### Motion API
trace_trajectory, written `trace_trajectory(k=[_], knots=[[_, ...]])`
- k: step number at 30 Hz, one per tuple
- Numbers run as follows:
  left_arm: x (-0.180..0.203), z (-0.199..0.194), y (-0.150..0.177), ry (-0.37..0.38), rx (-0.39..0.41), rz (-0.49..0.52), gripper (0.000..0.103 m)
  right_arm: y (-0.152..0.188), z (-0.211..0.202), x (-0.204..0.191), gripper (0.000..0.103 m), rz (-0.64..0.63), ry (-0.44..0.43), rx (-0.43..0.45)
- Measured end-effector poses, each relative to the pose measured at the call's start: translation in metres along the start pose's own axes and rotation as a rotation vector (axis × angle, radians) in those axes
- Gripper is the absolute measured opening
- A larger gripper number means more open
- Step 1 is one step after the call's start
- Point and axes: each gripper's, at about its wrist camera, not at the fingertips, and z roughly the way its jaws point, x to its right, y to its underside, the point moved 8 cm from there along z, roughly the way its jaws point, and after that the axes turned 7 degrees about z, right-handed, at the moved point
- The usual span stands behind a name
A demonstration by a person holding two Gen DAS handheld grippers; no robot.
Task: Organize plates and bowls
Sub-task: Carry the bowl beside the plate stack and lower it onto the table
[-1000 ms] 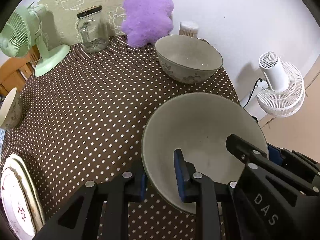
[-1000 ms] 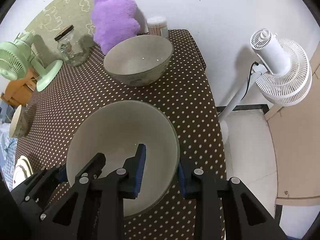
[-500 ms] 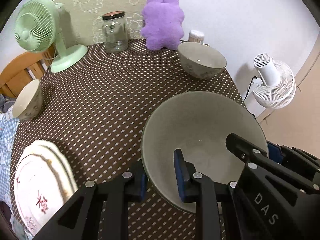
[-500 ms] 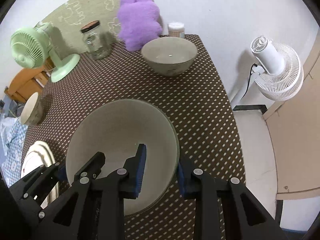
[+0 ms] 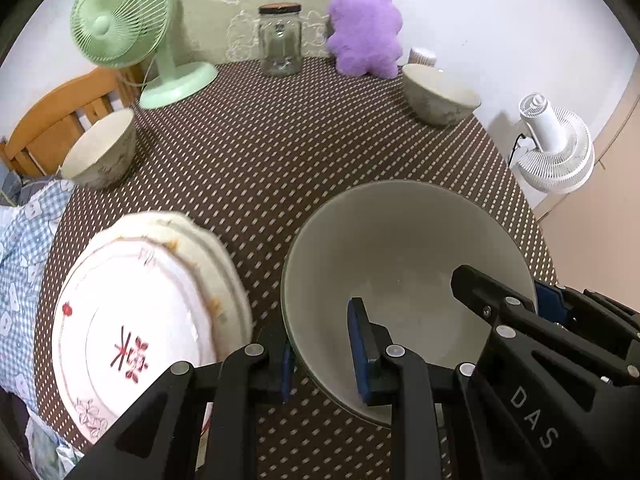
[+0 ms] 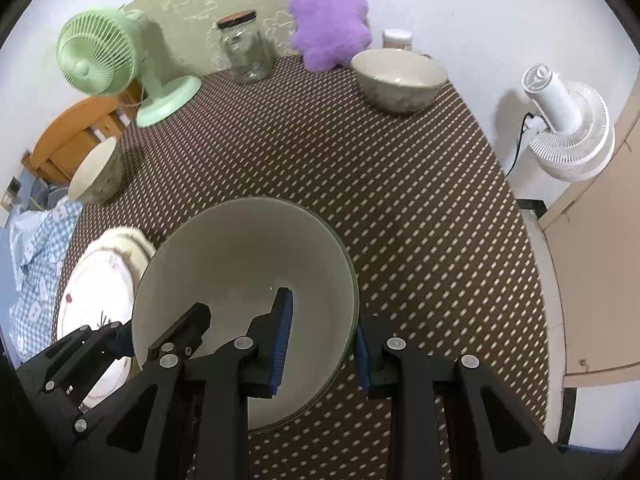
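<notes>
Both grippers are clamped on the big bowl (image 5: 404,280): left gripper (image 5: 322,354) pinching the rim at its 7 o'clock, right gripper (image 6: 322,344) pinching the opposite rim, one finger inside, one outside. The bowl hangs above the dotted tablecloth (image 5: 280,140). Plates (image 5: 136,320) are stacked at 9 o'clock. Two smaller bowls, left (image 5: 100,152) and far right (image 5: 438,94), sit unstacked, so I'd judge bowl stacking barely begun.

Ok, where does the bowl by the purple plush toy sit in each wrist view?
Left wrist: the bowl is at upper right, right of the plush toy.
Right wrist: upper centre-right, just below-right of the toy.
Shared landmark: the glass jar.
</notes>
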Motion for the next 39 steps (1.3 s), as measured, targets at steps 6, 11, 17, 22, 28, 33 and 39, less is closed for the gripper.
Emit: trace_trajectory(k=[6, 11, 17, 22, 28, 33, 39], knots=[[-0.008, 0.005, 0.024, -0.01, -0.012, 0.013, 0.022, 0.025, 0.008, -0.01, 0.031, 0.015, 0.004, -0.004], [-0.006, 0.006, 0.035, -0.011, 0.008, 0.035, 0.022, 0.038, 0.014, -0.009, 0.031, 0.042, 0.027, -0.001], [-0.005, 0.005, 0.043, 0.004, 0.006, 0.05, 0.022, 0.048, 0.012, -0.008, 0.031, 0.063, 0.039, -0.002], [-0.003, 0.005, 0.048, 0.008, -0.018, 0.06, 0.022, 0.056, 0.008, -0.011, 0.031, 0.053, 0.039, -0.002], [-0.002, 0.0, 0.049, 0.022, -0.024, 0.077, 0.036, 0.057, 0.005, -0.01, 0.031, 0.063, 0.033, -0.017], [-0.002, -0.012, 0.044, 0.032, -0.01, 0.078, 0.061, 0.053, -0.001, -0.005, 0.044, 0.065, 0.034, -0.027], [-0.006, -0.03, 0.032, 0.047, 0.026, 0.097, 0.075, 0.044, -0.027, -0.003, 0.077, 0.066, 0.03, 0.02]])
